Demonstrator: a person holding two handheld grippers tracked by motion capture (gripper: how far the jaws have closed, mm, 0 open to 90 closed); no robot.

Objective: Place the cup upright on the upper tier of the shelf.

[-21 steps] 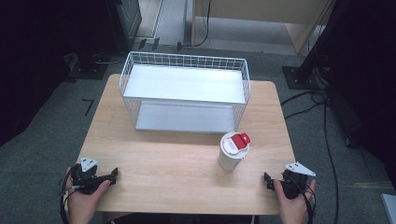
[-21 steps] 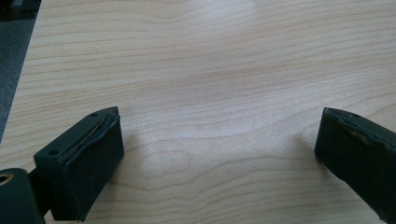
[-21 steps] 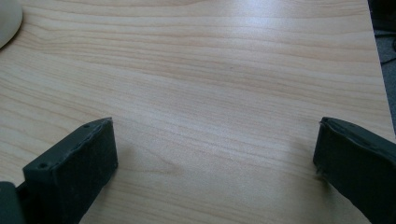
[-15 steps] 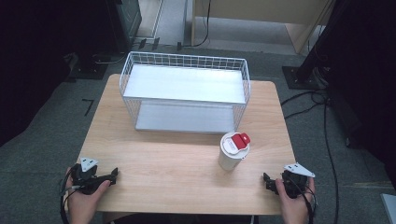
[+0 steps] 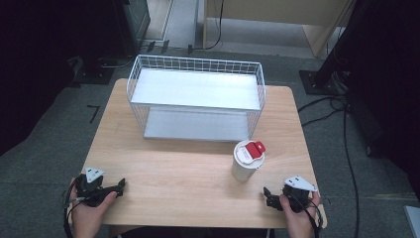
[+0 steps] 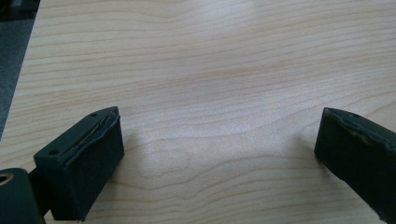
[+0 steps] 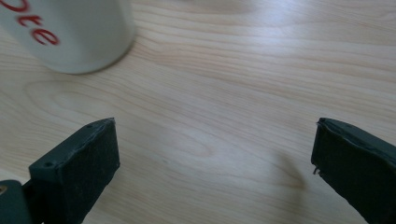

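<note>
**Cup stood untouched, both grippers waiting at the near edge**

While both grippers rested low at the near edge of the table (image 5: 198, 173), the step in hand looked like a reach for the cup (image 5: 246, 161). Behind the cup, the wire basket (image 5: 195, 96) took up the far half of the table, its two shelves bare. Upright and capped with a red-tabbed lid, the cup stood just in front of the basket's right end. Nearest the cup, to its near right, the right gripper (image 5: 270, 197) had its jaws spread wide, nothing between them. Well to the cup's left, the left gripper (image 5: 119, 186) was likewise released. A good grasp would probably have come level, around the cup's middle, since pushing its top could tip it. Nothing blocked the approach.
</note>
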